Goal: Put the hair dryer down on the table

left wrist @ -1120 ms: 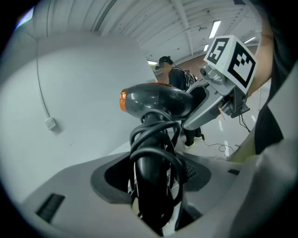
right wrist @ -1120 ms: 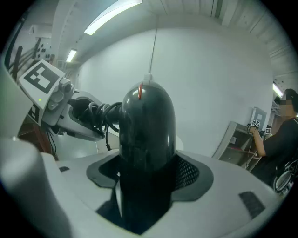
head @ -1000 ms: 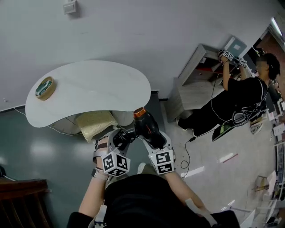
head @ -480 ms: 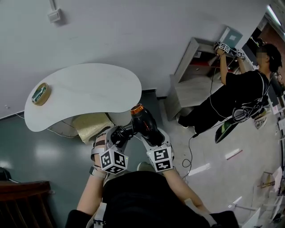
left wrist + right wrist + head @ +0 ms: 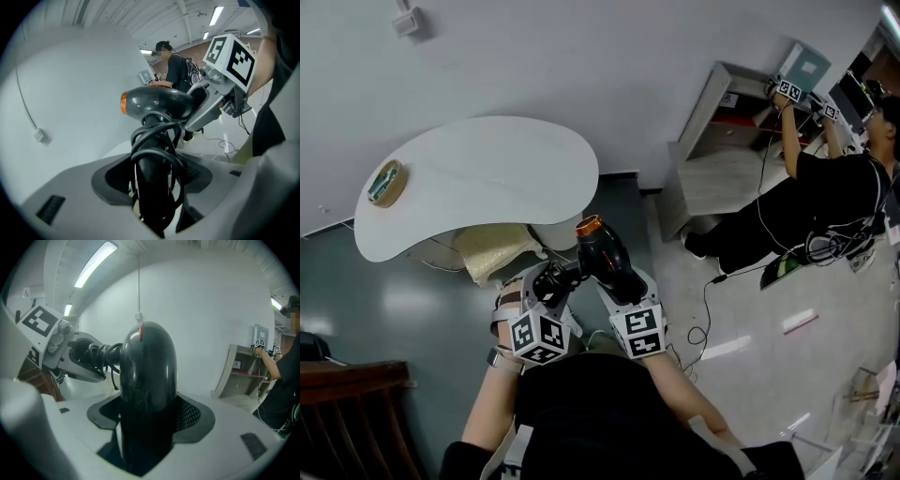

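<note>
Pale wall [image 5: 581, 66] above, grey-green floor [image 5: 412, 319] below. White kidney-shaped table [image 5: 478, 173] stands against the wall, its right lobe nearest the tongs. At right, a grey shelf unit [image 5: 722, 141], and a second person [image 5: 825, 206] in black reaching up to it with both arms. A pale cushion [image 5: 492, 253] lies on the floor under the table's near edge. Wearer's forearms come up from the bottom of the head view, one pair of tongs in each hand, marker cubes facing the camera. Left tongs [image 5: 558, 279] are closed on the handle of the hair dryer [image 5: 605, 261]; the left gripper view shows the handle standing between the pads of the left tongs [image 5: 154, 187], with the black cord [image 5: 157, 140] looped round it. Right tongs [image 5: 617, 281] are clamped on the rear of the dryer's dark barrel, which fills the gap between the pads of the right tongs [image 5: 145, 427] in the right gripper view. The dryer is in the air, off the table, just short of the near right edge, with the orange ring [image 5: 588, 225] at its mouth aimed toward the tabletop. A roll of tape [image 5: 385, 182] sits on the table's far left end, well apart from the dryer. Against one second ago: both grips are unchanged and the dryer is still carried by both tongs and not set down; the second person now sits nearer the frame's right edge.
</note>
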Motion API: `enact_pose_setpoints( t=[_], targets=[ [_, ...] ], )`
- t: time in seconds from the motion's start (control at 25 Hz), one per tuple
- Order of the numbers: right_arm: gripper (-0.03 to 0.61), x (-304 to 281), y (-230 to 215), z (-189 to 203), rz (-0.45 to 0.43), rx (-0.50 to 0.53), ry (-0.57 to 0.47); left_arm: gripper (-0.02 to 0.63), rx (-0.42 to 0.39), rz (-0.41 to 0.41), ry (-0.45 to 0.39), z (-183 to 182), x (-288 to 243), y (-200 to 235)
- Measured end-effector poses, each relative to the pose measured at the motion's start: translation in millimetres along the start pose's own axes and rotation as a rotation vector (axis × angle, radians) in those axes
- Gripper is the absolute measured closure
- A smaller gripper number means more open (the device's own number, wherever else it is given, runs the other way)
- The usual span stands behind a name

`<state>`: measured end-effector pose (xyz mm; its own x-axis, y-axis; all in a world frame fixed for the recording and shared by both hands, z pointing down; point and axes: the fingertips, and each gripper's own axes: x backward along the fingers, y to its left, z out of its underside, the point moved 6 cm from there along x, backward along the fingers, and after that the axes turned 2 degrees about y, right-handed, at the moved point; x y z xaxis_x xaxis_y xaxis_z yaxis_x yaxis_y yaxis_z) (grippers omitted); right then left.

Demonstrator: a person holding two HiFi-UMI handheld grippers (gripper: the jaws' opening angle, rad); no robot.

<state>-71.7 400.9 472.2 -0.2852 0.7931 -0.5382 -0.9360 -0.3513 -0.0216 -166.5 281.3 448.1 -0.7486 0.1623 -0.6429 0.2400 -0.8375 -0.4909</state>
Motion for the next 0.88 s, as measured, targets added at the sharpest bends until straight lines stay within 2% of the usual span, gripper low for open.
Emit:
enact_pose_setpoints(
  t=[0.4,0.68,0.88],
  targets=[
    [0.259,-59.0,-40.8,-18.9,0.021,0.010,0.077,0.347,0.043,0.053,-0.026,0.8,-68.5,39.5],
    [0.259,-130.3,-85.7,-53.4,0.002,0.007,0.150,0.348,0.091,0.070,-0.007,-3.6,-138.7,96.1],
    [0.261,-186.8,-108.8,-86.5,-0.025,0.047,0.193,0.348,0.155,0.077,-0.006,3.1,-181.5,143.3]
  ],
)
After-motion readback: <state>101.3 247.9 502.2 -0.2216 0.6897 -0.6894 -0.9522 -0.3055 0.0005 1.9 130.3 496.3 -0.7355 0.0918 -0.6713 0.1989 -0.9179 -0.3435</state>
